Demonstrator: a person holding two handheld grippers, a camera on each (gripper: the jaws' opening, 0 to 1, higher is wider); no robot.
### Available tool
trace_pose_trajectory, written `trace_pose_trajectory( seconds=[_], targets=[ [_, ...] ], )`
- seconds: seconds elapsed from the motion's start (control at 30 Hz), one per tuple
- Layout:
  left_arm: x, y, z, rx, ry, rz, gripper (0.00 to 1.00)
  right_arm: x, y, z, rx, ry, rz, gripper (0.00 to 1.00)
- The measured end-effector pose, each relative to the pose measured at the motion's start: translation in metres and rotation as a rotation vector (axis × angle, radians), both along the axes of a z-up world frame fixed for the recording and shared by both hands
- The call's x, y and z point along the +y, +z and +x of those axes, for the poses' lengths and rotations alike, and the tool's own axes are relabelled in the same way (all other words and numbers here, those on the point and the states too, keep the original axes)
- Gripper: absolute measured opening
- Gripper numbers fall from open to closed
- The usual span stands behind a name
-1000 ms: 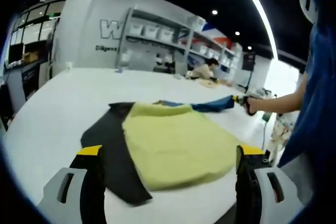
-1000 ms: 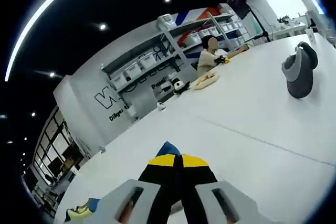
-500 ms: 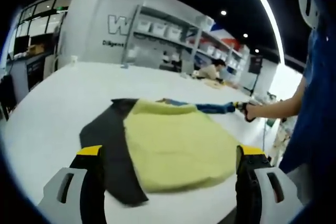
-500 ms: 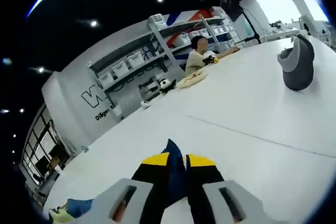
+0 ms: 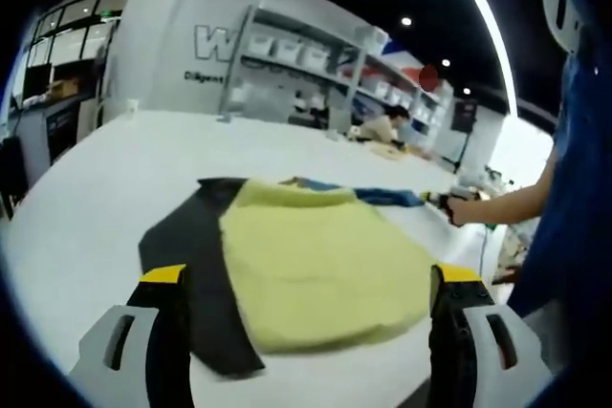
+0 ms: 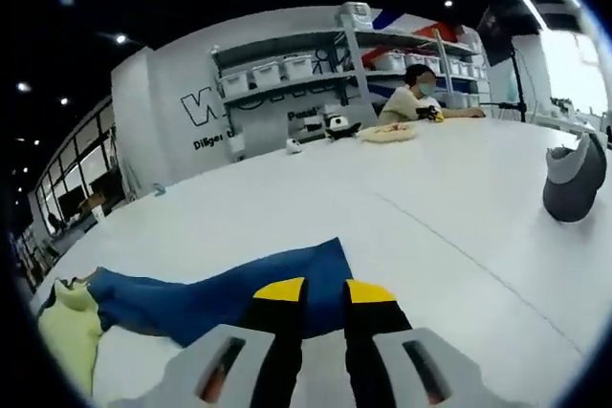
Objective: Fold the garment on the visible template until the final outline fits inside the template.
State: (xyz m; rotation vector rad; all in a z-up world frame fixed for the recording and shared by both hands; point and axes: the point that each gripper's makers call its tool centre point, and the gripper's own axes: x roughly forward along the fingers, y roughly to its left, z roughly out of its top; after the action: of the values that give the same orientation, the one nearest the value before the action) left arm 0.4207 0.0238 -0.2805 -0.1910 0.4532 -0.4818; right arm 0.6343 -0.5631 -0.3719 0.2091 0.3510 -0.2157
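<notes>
Two risks stand out. First, the right gripper [image 6: 323, 295] has its jaws nearly closed on the cuff end of the blue sleeve [image 6: 220, 298], and from the right gripper view the cloth sits between the yellow tips; if that pinch is shallow, the sleeve could slip out when pulled across and flop short of the fold line. Second, dragging the sleeve too hard could tug the whole garment [image 5: 316, 260] off the dark template [image 5: 191, 255], so the final outline won't sit inside it; the yellow body already covers much of the template and overhangs on the side nearer the person. Left gripper [image 5: 311, 284] has jaws spread wide, nothing between them, hovering on the near side of the garment with the yellow body straight ahead between its tips but apart from them. In the left gripper view the sleeve stretches away from the far edge of the yellow body toward the person's hand [image 5: 466, 207], where the right gripper grips its end. Garment lies flat on the white table [image 5: 86, 198], template's dark strip exposed along its left side. A grey cap-like object [image 6: 574, 188] sits on the table well apart from the sleeve, no interference likely. Whether the sleeve is lifted clear of the table I can't tell.
</notes>
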Motion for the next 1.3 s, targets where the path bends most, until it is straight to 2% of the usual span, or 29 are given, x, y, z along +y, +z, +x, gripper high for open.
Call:
trace_pose_trajectory(
  seconds=[0.13, 0.23, 0.33, 0.53, 0.67, 0.83, 0.9, 1.0, 1.1, 1.23, 1.3],
  targets=[
    [0.002, 0.001, -0.003, 0.000, 0.009, 0.009, 0.99, -0.001, -0.006, -0.006, 0.066, 0.003, -0.102, 0.13],
    [0.004, 0.001, -0.004, 0.002, 0.015, 0.009, 0.99, -0.004, -0.005, -0.005, 0.067, 0.013, -0.146, 0.19],
    [0.004, 0.001, -0.005, 0.003, 0.019, 0.010, 0.99, -0.003, -0.013, -0.005, 0.108, 0.049, -0.172, 0.14],
    [0.001, 0.002, -0.004, 0.001, 0.013, 0.010, 0.99, -0.010, -0.018, -0.007, 0.113, 0.032, -0.186, 0.00],
    [-0.003, 0.002, -0.004, 0.000, -0.001, 0.010, 0.99, -0.011, -0.011, -0.018, 0.105, 0.021, -0.193, 0.00],
    [-0.005, 0.003, -0.004, -0.010, -0.011, 0.010, 0.99, -0.012, 0.007, -0.052, 0.089, 0.016, -0.193, 0.00],
    [-0.005, 0.002, -0.004, -0.011, -0.016, 0.016, 0.99, -0.012, 0.007, -0.058, 0.087, 0.018, -0.193, 0.00],
    [-0.005, 0.001, -0.005, -0.011, -0.022, 0.027, 0.99, -0.012, 0.021, -0.076, 0.070, 0.005, -0.183, 0.00],
    [-0.004, 0.000, -0.006, -0.018, -0.022, 0.043, 0.99, -0.011, 0.018, -0.082, 0.083, 0.010, -0.196, 0.00],
    [0.006, -0.006, -0.009, -0.009, 0.004, 0.096, 0.97, -0.015, 0.020, -0.093, 0.079, -0.008, -0.178, 0.00],
    [0.015, -0.012, -0.010, 0.015, 0.033, 0.134, 0.94, -0.013, 0.023, -0.095, 0.073, -0.016, -0.164, 0.01]
  ],
)
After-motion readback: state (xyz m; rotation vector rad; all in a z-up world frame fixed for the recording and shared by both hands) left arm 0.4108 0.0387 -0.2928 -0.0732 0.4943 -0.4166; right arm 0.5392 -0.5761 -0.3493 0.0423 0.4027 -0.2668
